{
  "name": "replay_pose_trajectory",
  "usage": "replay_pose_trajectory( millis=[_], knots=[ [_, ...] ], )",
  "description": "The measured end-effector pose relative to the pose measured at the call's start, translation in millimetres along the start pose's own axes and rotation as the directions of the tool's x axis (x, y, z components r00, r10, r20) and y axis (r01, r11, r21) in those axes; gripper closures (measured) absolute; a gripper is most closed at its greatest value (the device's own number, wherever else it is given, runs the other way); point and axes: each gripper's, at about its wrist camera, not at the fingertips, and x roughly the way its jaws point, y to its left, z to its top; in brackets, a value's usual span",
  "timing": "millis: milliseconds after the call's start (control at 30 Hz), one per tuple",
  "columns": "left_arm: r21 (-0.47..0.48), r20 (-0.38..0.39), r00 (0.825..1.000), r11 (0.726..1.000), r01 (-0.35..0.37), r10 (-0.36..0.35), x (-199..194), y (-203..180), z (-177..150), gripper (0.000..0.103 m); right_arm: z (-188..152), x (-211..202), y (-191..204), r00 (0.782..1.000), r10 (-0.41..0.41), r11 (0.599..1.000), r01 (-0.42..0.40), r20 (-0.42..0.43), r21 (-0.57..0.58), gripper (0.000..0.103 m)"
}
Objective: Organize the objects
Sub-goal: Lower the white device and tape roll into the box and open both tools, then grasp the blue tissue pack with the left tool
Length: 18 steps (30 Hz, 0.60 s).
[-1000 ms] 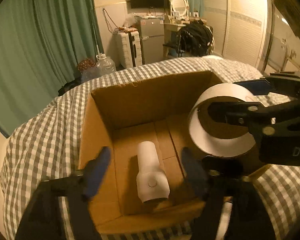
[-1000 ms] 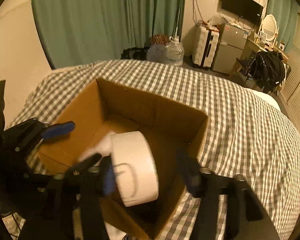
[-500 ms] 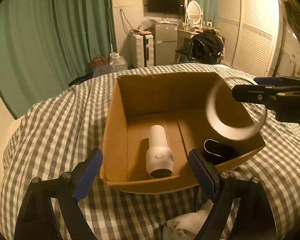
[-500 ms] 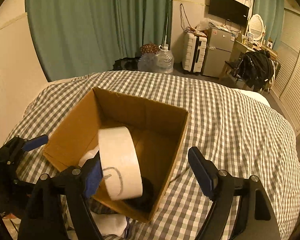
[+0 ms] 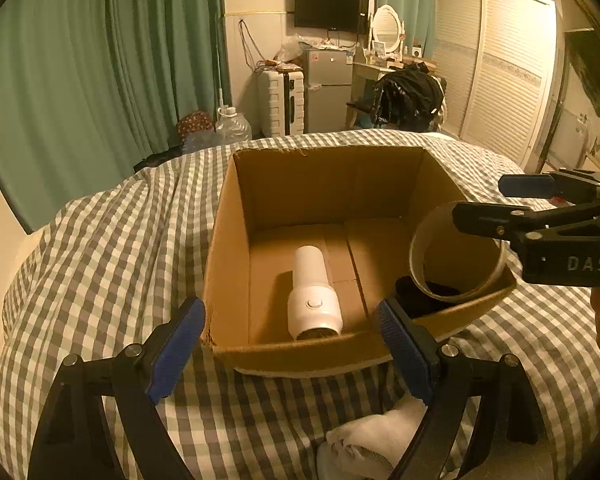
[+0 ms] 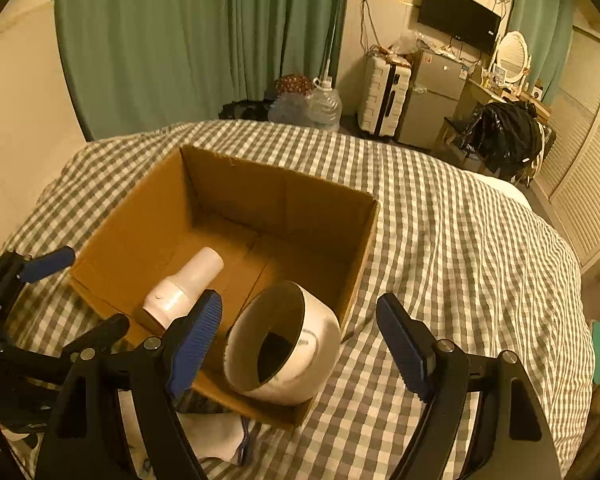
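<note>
My right gripper point(image 6: 298, 336) stands wide, jaws clear of the tape roll point(image 6: 284, 346), which tips into the cardboard box point(image 6: 276, 200) on the bed point(image 6: 460, 240). My left gripper point(image 5: 294, 344), open and empty, faces the white dryer point(image 5: 314, 294) already boxed.

This is a bedroom in a lived-in home. A bed point(image 6: 460, 240) under a grey-and-white checked cover fills the near ground. Long green curtains point(image 5: 100, 60) hang on the far left. Against the far wall stand a white hard-shell suitcase point(image 5: 281, 102) and, just beside it, a small grey fridge point(image 5: 326, 88), with a flat television point(image 5: 331, 11) mounted above. Farther right is a dressing table carrying an oval mirror point(image 5: 387, 26), and a chair draped with dark clothing point(image 5: 408, 94). Louvred wardrobe doors point(image 5: 504, 68) line the right wall. Large water bottles point(image 6: 324, 106) sit on the floor by the curtains.
</note>
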Motion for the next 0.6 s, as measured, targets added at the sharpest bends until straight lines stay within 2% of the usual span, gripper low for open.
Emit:
replay_pose_trajectory(
  millis=[267,367,500,600],
  knots=[
    [0.001,-0.019,1.0,1.0,0.022,-0.022,-19,-8,-36,0.013,-47,-37,12,0.999,0.049,0.999,-0.049,0.015,0.015,0.024],
    [0.009,-0.045,0.999,1.0,0.027,-0.027,-27,-14,-59,0.013,-73,-45,23,0.996,0.086,0.996,-0.086,-0.008,0.007,0.024],
    [0.041,-0.074,0.997,0.999,-0.011,0.014,-33,-23,-89,0.013,-109,-50,39,0.992,0.116,0.993,-0.117,-0.052,-0.023,0.024],
    [0.061,-0.114,0.993,0.998,-0.006,0.013,-35,-30,-108,0.013,-131,-47,45,0.98,0.168,0.985,-0.171,-0.109,-0.016,0.024]
  ],
)
